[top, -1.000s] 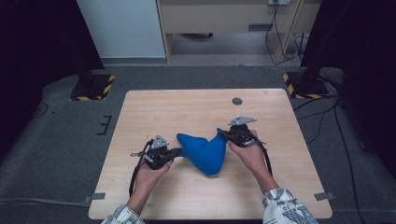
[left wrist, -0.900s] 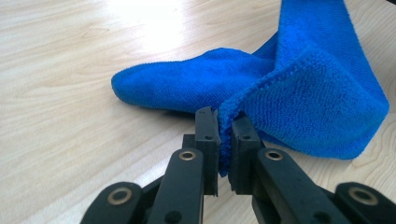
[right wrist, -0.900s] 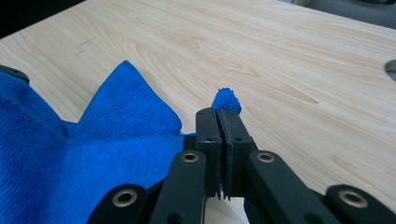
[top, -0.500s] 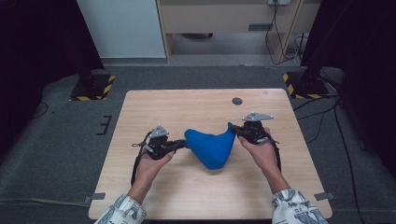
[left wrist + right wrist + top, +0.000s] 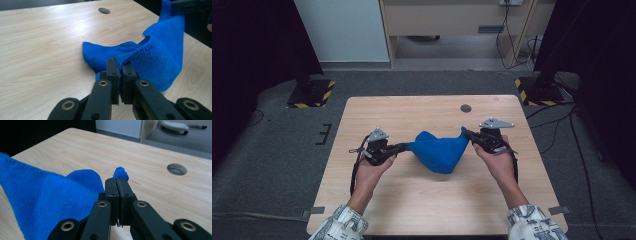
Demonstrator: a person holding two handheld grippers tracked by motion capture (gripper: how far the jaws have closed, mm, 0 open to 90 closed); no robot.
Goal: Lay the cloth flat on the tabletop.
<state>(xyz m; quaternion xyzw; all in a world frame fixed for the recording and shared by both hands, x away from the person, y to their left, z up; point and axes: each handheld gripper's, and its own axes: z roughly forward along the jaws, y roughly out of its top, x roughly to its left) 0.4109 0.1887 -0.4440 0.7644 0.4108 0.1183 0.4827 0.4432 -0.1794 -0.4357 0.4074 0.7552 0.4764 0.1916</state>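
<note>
A blue cloth hangs between my two grippers over the middle of the wooden table, sagging toward the tabletop. My left gripper is shut on the cloth's left edge; in the left gripper view the cloth is pinched between the jaws of the left gripper. My right gripper is shut on the cloth's right corner. In the right gripper view a tuft of cloth sticks out above the tips of the right gripper. The rest of the cloth drapes to the left.
A round cable hole lies in the tabletop near its far edge, right of centre. Dark stands with yellow-black striped bases flank the table on the floor. Bare wood surrounds the cloth.
Both hands have risen and drawn apart, lifting the cloth and stretching it between them. It now hangs wider and higher than before.
</note>
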